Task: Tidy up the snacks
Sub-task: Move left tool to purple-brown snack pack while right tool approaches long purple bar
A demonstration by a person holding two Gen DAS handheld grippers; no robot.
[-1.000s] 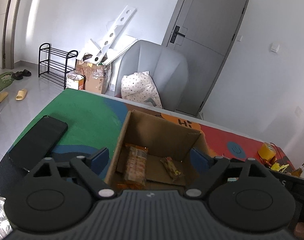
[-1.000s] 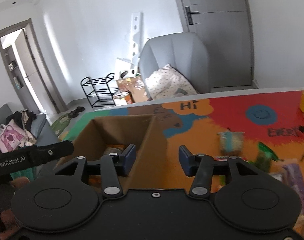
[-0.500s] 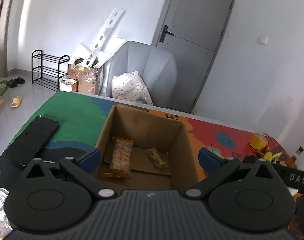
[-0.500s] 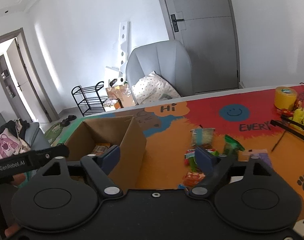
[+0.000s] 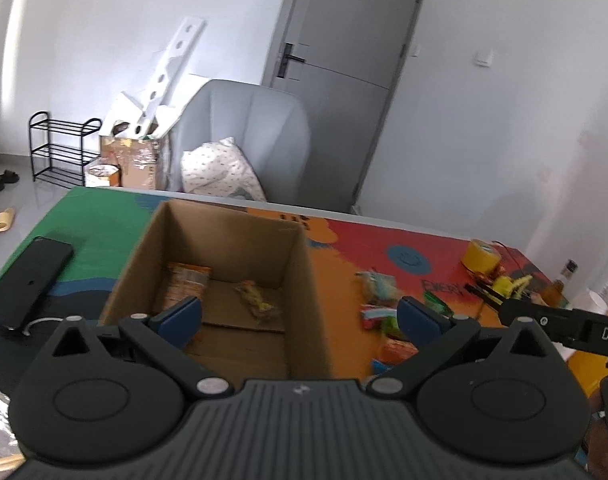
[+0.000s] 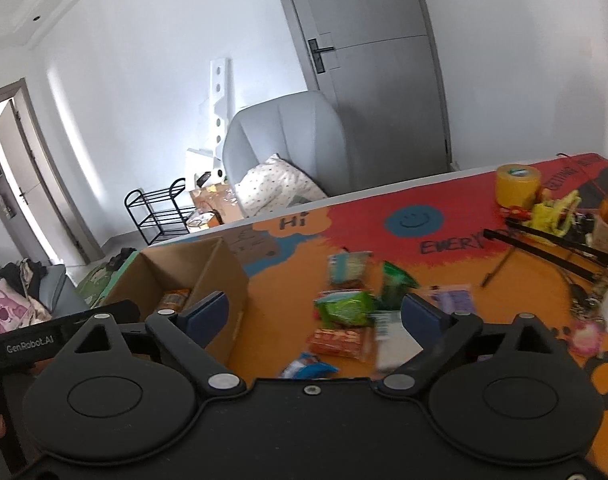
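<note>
Snacks (image 6: 346, 308): a loose cluster of packets on the orange part of my worktop (image 6: 287, 300), just right of the cardboard box (image 5: 223, 264). Items seen from my right wrist: 1 pale packet (image 6: 348, 266) farthest back, 1 dark green packet (image 6: 396, 282) beside it, 1 bright green packet (image 6: 344, 306) nearer, 1 red-orange packet (image 6: 338, 342) in front of that, 1 blue-and-white packet (image 6: 310, 366) nearest my fingers; several are blurred and their print is unreadable. Cardboard box: open-topped, holding 2 items, 1 orange wrapped packet (image 5: 185, 280) against its left wall and 1 small yellowish packet (image 5: 257, 300) on its floor. Left hand-held gripper (image 5: 299, 312): jaws spread wide after just opening, nothing between them, hanging over the near edge of the box. Right hand-held gripper (image 6: 314, 314): jaws likewise apart and just widened, not gripping anything, hanging above the snack cluster with the box at its left finger. Other worktop items: 1 black phone (image 5: 25, 282) on the green area left of the box; 1 yellow tape roll (image 6: 518, 186) at the far right. Behind the worktop: 1 grey armchair (image 5: 247, 136) with 1 spotted pillow (image 5: 219, 174).
</note>
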